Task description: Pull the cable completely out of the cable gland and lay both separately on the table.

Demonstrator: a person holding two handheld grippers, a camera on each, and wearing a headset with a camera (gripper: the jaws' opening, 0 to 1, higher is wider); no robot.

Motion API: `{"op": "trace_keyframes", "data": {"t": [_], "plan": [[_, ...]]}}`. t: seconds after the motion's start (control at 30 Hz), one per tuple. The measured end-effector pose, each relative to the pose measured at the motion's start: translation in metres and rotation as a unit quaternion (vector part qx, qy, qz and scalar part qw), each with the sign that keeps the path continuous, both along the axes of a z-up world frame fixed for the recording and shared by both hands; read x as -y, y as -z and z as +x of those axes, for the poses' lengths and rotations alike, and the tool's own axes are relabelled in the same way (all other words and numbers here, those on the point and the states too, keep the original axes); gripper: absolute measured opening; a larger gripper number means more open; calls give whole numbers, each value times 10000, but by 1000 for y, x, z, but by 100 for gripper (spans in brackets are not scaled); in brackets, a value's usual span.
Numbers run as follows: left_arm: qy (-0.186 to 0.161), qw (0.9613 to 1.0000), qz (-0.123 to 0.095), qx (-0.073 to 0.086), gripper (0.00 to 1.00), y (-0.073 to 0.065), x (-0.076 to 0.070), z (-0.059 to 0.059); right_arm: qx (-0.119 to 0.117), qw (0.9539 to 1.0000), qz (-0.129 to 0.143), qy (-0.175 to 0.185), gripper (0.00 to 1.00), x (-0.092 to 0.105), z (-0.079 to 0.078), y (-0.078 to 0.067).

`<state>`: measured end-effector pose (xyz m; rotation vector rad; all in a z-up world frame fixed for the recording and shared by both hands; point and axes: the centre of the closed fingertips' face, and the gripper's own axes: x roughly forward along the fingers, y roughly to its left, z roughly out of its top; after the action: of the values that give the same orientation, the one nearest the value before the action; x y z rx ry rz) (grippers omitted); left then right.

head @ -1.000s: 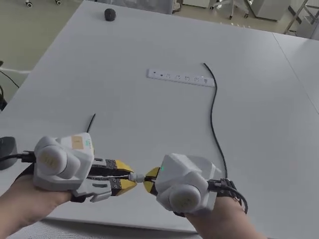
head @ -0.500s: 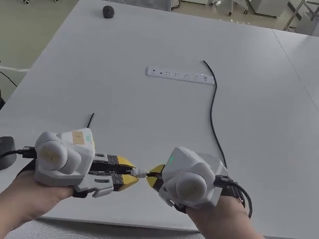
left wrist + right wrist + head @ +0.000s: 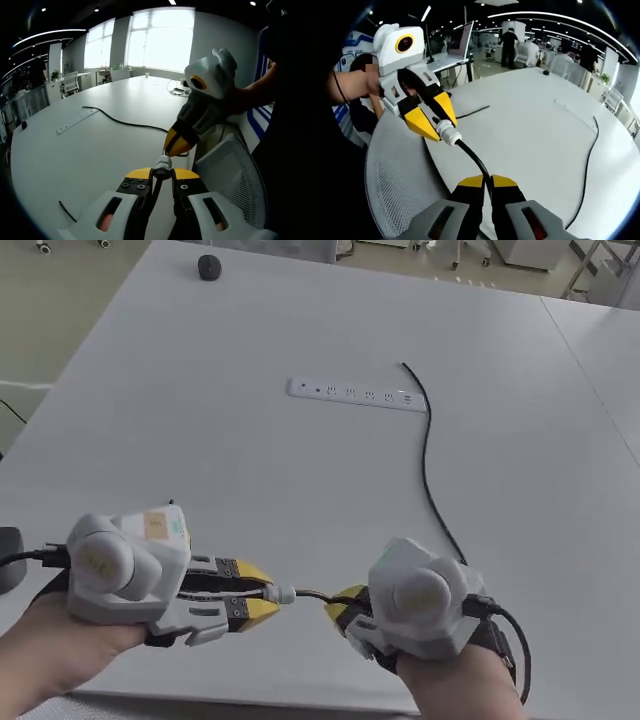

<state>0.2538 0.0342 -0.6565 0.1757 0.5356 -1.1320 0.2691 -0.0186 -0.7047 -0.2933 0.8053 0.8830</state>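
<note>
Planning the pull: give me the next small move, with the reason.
Probably draw the right gripper straight away from the left gripper, along the cable's line. The left is shut on the gland, the right on the cable, and the short stretch between them runs into the gland, so the cable is not out yet.

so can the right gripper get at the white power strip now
Probably not yet: the right gripper is shut on the black cable, though bare table lies between it and the white power strip.
</note>
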Motion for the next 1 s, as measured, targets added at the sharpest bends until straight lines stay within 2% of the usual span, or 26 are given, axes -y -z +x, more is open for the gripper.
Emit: {"op": "trace_keyframes", "data": {"t": [0.2,0.4,0.47,0.5,0.53,0.57,0.67,0.83,0.9,1.0], "plan": [[41,10000,9,7,16,1,1,1,-239,9994,129,217,0,0,-1,3],[23,10000,-15,17,15,0,1,2,-369,9987,193,308,0,-1,-1,3],[24,10000,-9,27,15,-1,0,2,-213,9996,162,125,0,-3,-2,1],[17,10000,-11,22,16,-1,-1,3,-63,9998,88,-147,0,-4,-4,0],[9,10000,-7,23,16,-1,-2,3,107,9997,29,-239,0,-4,-3,-2],[4,10000,-5,30,16,-2,-2,2,418,9985,-90,-352,0,-4,0,-5],[-72,10000,-29,18,16,-1,-5,3,704,9948,-284,-675,0,-8,-3,-7],[-103,9999,-7,-31,15,4,-6,-1,617,9955,-198,-695,5,-14,-6,-8],[-99,9999,-18,-34,15,4,-6,-1,672,9955,-28,-664,12,-18,-3,-18],[-108,9999,-24,-56,15,4,-4,-2,768,9934,14,-856,14,-24,-5,-27]]}}
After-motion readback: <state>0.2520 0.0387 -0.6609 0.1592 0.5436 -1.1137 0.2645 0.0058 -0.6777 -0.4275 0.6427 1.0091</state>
